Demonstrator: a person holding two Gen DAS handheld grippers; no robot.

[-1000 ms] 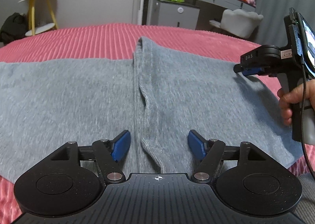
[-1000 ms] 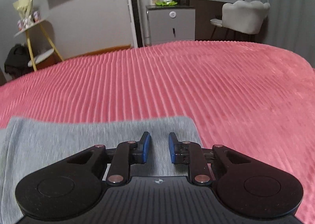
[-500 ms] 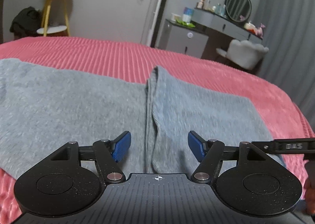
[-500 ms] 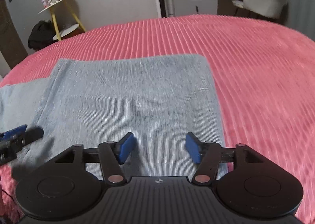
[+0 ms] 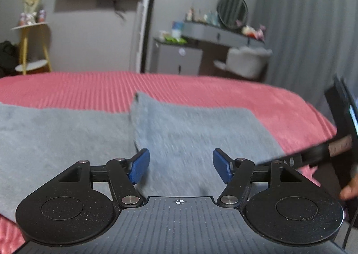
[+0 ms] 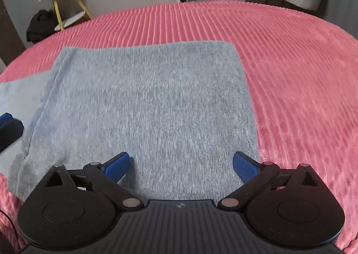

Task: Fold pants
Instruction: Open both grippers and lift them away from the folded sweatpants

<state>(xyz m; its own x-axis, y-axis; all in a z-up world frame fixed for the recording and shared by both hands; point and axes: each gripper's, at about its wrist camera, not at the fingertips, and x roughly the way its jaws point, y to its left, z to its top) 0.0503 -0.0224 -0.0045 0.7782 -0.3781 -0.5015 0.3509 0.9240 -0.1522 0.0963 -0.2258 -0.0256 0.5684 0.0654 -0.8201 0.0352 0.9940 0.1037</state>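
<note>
Both tongs open, R view shows pants (image 6: 143, 102) far edge

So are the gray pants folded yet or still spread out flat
Partly folded. The gray pants have one section doubled over the layer beneath, its edge showing as a step; the rest lies flat on the pink bedspread.

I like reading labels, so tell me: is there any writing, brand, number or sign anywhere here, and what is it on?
No readable text in either view.
Right claw's arm: pale marking, too blurred to read.
Left claw's base: a crosshair mark, no words.
Bottles on the cabinet: labels too blurred to read.
</note>
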